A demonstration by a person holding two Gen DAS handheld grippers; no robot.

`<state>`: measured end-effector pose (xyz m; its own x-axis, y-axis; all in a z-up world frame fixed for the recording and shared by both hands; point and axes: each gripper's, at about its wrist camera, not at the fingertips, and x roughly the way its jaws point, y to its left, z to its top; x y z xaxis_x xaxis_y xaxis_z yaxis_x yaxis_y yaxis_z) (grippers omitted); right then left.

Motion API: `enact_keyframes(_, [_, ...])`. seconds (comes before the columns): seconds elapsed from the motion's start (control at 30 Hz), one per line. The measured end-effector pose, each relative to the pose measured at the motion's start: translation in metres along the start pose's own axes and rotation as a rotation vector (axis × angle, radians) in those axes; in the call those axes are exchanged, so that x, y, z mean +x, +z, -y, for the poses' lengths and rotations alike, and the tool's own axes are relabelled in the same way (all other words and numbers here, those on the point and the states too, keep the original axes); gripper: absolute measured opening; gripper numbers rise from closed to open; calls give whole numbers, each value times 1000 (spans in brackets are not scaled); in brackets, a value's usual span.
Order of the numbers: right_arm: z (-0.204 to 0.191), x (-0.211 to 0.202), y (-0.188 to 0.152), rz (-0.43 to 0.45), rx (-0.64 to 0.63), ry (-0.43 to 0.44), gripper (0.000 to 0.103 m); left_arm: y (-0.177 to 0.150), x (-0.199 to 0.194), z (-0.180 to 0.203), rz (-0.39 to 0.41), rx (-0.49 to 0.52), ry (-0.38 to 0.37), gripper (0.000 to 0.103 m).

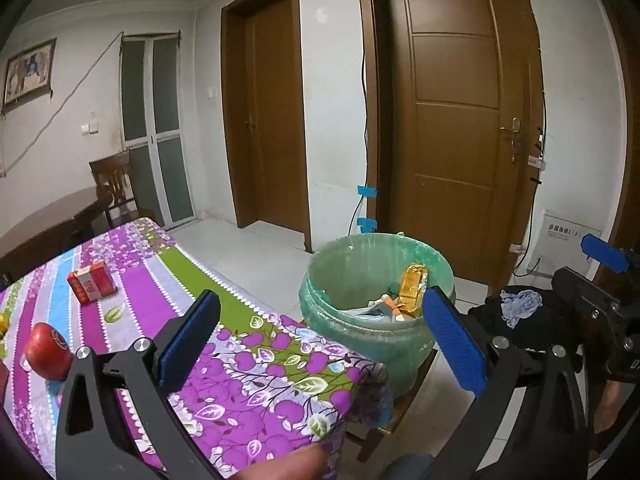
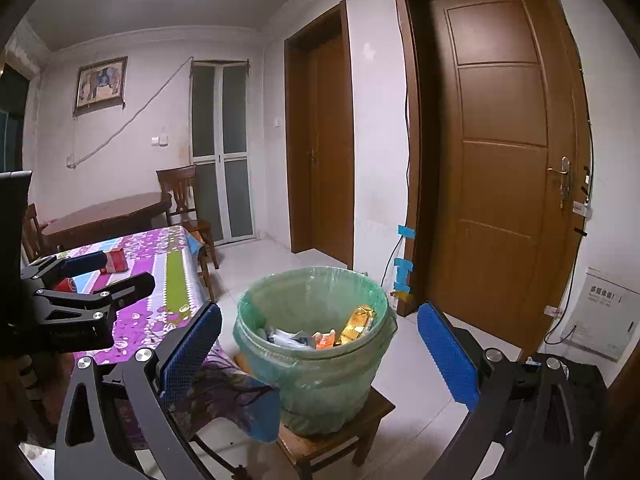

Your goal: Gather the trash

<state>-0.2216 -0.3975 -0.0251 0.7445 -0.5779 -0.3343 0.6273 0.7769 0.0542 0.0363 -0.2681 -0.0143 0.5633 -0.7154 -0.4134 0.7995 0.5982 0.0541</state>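
A bin lined with a green bag (image 1: 372, 320) stands on a low wooden stool (image 2: 340, 436) beside the table; it also shows in the right wrist view (image 2: 312, 360). It holds wrappers, among them a gold packet (image 1: 414, 288). My left gripper (image 1: 320, 332) is open and empty over the table corner. My right gripper (image 2: 320, 356) is open and empty, facing the bin. On the purple flowered tablecloth (image 1: 260, 380) lie a red box (image 1: 91, 281) and a red apple (image 1: 48, 350).
A brown door (image 1: 452, 120) stands behind the bin, a second door (image 1: 272, 120) to its left. Dark clothes (image 1: 520, 312) lie to the right. A wooden table (image 2: 108, 212) and chair (image 2: 180, 196) stand at the back. White tiled floor (image 2: 256, 272).
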Motion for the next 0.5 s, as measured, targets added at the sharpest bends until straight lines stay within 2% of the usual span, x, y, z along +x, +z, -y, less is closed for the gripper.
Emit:
enact_keyframes(0.27, [9,-23,2,15,24,-35,98,0,-11,4,14,37,-7,98])
enact_keyframes(0.5, [10,-28,7,23,19,-31,98,0,-8,7,5,23,46,98])
